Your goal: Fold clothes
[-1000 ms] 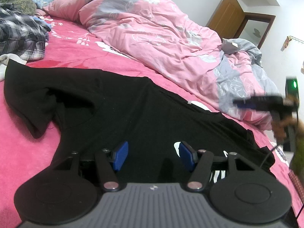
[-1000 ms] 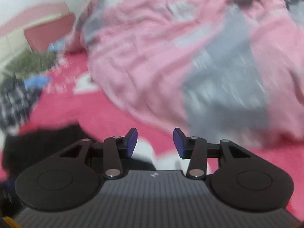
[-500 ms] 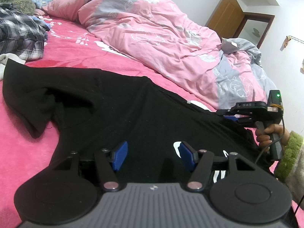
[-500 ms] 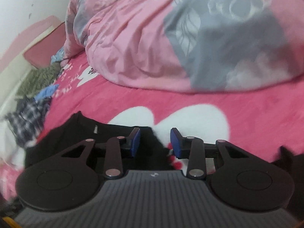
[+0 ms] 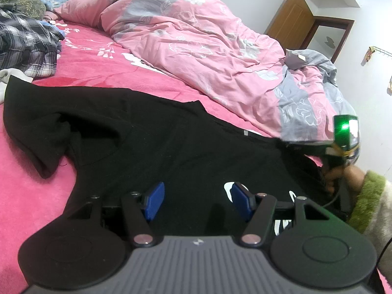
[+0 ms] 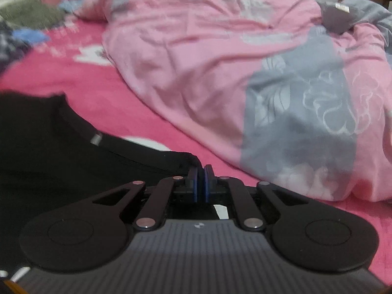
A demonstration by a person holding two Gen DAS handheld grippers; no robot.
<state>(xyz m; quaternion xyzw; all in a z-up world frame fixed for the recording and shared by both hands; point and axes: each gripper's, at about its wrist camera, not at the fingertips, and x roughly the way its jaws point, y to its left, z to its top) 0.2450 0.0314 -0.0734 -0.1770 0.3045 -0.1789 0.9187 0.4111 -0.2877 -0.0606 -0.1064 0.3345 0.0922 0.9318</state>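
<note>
The black T-shirt (image 5: 152,142) lies spread across the pink bed (image 5: 93,58) with its long axis running side to side, one sleeve out at its left end and the neckline along its far edge. The left gripper (image 5: 194,202) hovers over the shirt's near edge, fingers spread apart and holding nothing. At the shirt's right end, the right gripper (image 6: 200,180) has its fingers clenched on a fold of the far shoulder edge, so that corner looks set to be carried across the shirt.

Home bedroom.
Bed (image 5: 103,56) with pink sheet, rumpled pink-and-grey quilt (image 5: 208,39), heaped plaid clothes (image 5: 22,44), wooden door (image 5: 291,17), white walls.
</note>
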